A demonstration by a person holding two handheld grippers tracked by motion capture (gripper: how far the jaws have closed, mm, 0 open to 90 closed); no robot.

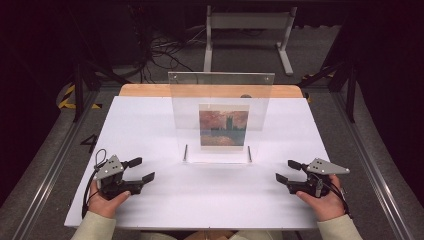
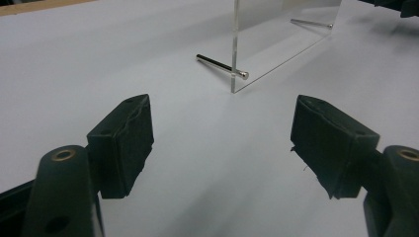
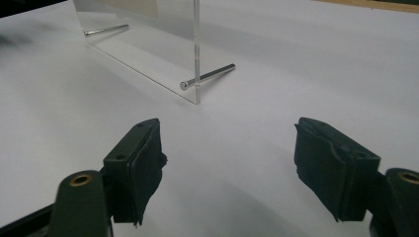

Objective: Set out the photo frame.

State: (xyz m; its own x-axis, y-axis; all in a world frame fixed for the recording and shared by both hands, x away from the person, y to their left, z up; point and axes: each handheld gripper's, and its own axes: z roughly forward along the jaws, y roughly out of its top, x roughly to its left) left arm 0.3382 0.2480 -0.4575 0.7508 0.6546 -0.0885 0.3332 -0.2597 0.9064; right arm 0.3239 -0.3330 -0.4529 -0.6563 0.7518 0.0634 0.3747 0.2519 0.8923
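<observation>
Both sets of jaws spread wide, nothing between them, and low over the white table (image 1: 150, 120). The left gripper (image 1: 141, 170) sits at the near left, the right gripper (image 1: 288, 170) at the near right, each aimed inward at the clear acrylic frame (image 1: 220, 95) standing upright mid-table between them. Its long axis runs left to right across the table, so each gripper faces one end edge; the left metal pin (image 2: 220, 66) and right metal pin (image 3: 207, 77) poke through the bottom corners as feet. Neither hand looks nearer, it's pretty even. Inside is a reddish landscape print (image 1: 223, 127); no writing or brand readable
</observation>
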